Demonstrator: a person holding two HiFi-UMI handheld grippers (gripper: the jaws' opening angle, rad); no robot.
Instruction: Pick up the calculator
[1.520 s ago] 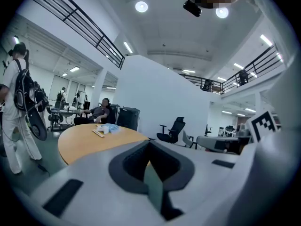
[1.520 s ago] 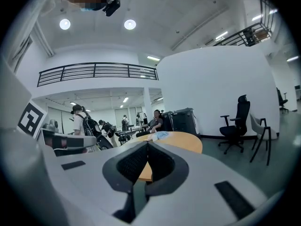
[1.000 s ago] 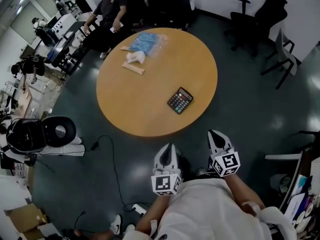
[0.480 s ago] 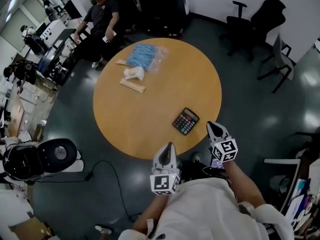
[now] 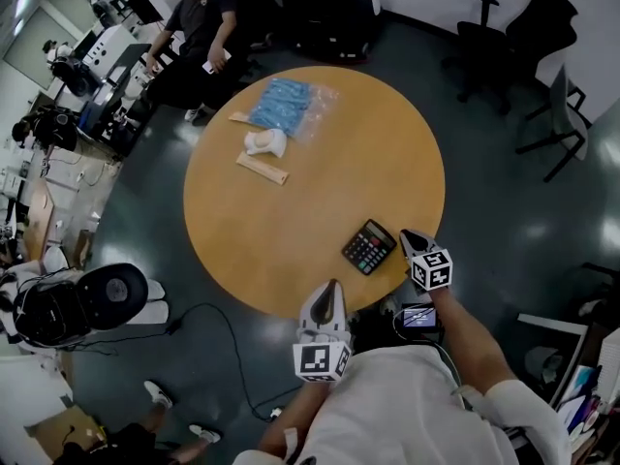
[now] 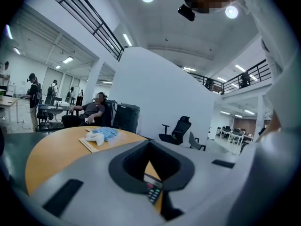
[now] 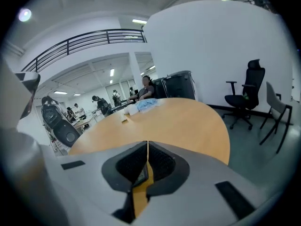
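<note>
Plainly not yet picked up: the calculator (image 5: 369, 247) lies at the round table's (image 5: 310, 192) five o'clock, right gripper (image 5: 411, 237) just beside it, left gripper (image 5: 329, 289) farther off, both clenched empty

A round wooden table (image 5: 320, 177) carries four things. A black calculator (image 5: 369, 247) lies close to its near right edge. Towards the far edge lies a blue plastic bag (image 5: 283, 104), with a white bundle (image 5: 264, 142) and a flat tan strip (image 5: 263, 169) just beside it.
</note>
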